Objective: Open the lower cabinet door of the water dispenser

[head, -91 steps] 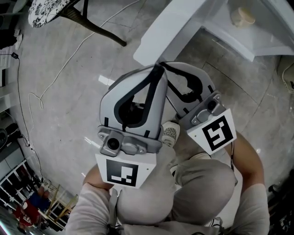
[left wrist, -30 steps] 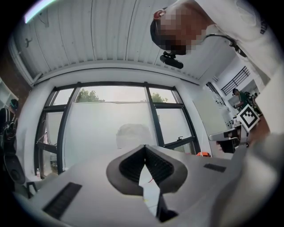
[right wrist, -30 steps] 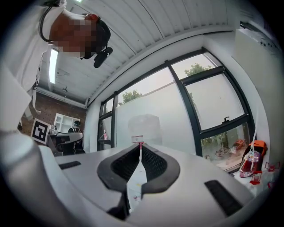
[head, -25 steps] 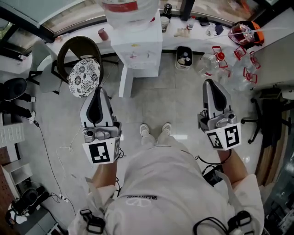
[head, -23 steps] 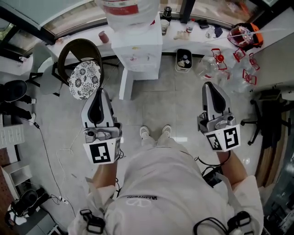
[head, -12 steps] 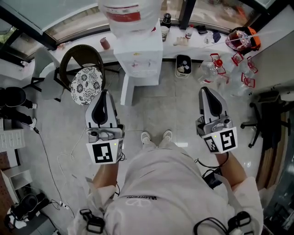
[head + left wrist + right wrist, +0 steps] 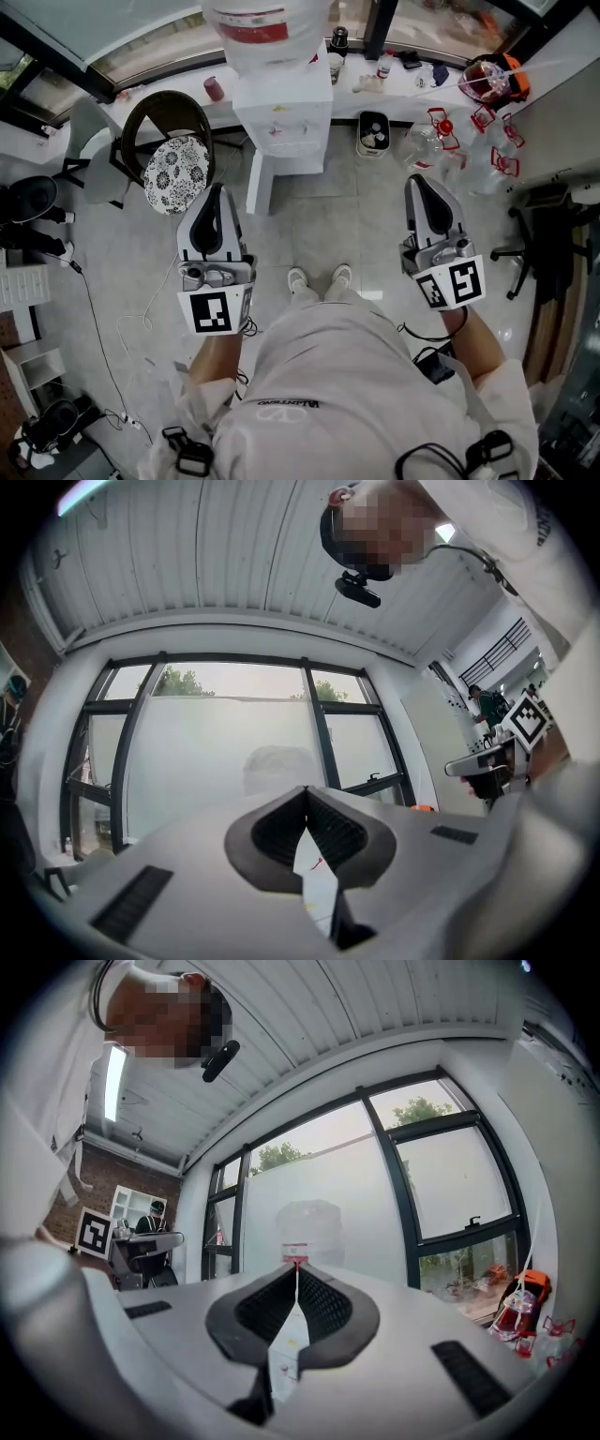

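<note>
The water dispenser (image 7: 282, 111) stands against the window wall, straight ahead of the person, with its big bottle (image 7: 307, 1225) on top. The left gripper (image 7: 216, 189) and the right gripper (image 7: 419, 181) are held out side by side over the floor, both pointing towards it and both well apart from it. The dispenser lies between their two lines, nearer the left one. Each gripper has its jaws pressed together at the tips with nothing between them. A narrow white panel (image 7: 260, 185) juts out from the foot of the dispenser towards the person (it may be the lower cabinet door, though I cannot tell). A chair (image 7: 177, 171) with a patterned cushion sits just left of the left gripper.
</note>
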`<state>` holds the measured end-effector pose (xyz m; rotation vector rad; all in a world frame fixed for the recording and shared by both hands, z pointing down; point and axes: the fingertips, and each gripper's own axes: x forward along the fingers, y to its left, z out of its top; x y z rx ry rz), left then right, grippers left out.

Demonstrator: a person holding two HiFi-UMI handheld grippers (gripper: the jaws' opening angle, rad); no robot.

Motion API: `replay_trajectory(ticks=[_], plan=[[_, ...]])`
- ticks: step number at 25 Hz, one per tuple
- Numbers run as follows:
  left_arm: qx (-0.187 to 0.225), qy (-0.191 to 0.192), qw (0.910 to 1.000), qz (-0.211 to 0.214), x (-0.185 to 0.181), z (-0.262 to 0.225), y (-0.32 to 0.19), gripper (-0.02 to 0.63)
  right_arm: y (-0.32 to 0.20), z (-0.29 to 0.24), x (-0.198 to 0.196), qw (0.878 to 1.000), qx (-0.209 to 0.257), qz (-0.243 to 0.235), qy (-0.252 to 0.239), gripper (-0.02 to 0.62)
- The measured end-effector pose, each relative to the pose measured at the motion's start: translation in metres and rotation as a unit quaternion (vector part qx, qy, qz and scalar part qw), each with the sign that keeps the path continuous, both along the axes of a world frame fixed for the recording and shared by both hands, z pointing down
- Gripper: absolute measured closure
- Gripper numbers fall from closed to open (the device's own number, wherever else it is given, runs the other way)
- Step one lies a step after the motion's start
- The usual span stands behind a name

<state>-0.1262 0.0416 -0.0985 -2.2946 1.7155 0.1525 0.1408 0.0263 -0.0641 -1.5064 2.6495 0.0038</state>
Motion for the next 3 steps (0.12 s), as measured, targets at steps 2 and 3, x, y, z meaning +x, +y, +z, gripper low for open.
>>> replay_trajectory(ticks=[2, 3], plan=[[0.002, -0.001, 1.0, 0.001, -0.0008, -0.0008, 0.002, 0.604, 0.0008, -0.0009, -0.0019, 1.0, 0.001, -0.001, 0.0, 0.575], [0.003, -0.001, 1.0, 0.002, -0.0013, -0.0011, 0.0029, 0.604, 0.0012, -0.0013, -0.0027, 1.0, 0.002, -0.001, 0.0, 0.575]])
